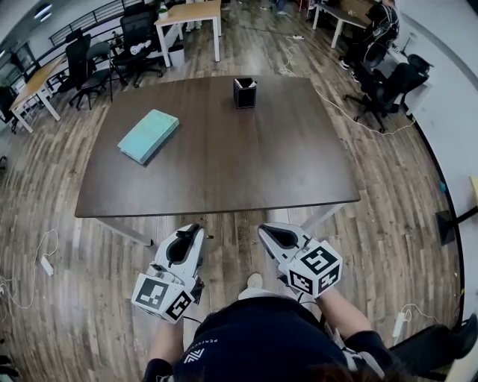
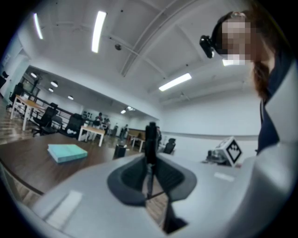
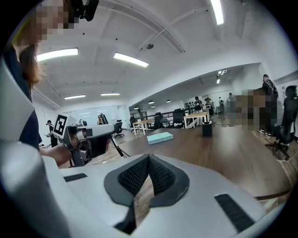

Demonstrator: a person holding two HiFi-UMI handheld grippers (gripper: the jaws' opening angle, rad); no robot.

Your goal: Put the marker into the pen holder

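A black marker [image 2: 151, 137] stands upright between the jaws of my left gripper [image 2: 150, 160], which is shut on it. In the right gripper view the marker [image 3: 116, 149] sticks out slantwise below the left gripper [image 3: 88, 135]. The black pen holder [image 1: 245, 92] stands at the far middle of the brown table [image 1: 224, 186], well away from both grippers. My left gripper [image 1: 188, 233] and right gripper [image 1: 273, 233] hover side by side just short of the table's near edge. The right gripper [image 3: 148, 160] has its pads together with nothing between them.
A teal book [image 1: 149, 135] lies on the table's left part. Office chairs [image 1: 89, 71] and other desks [image 1: 190, 13] stand beyond the table, on a wooden floor with cables on it. People are in the far background.
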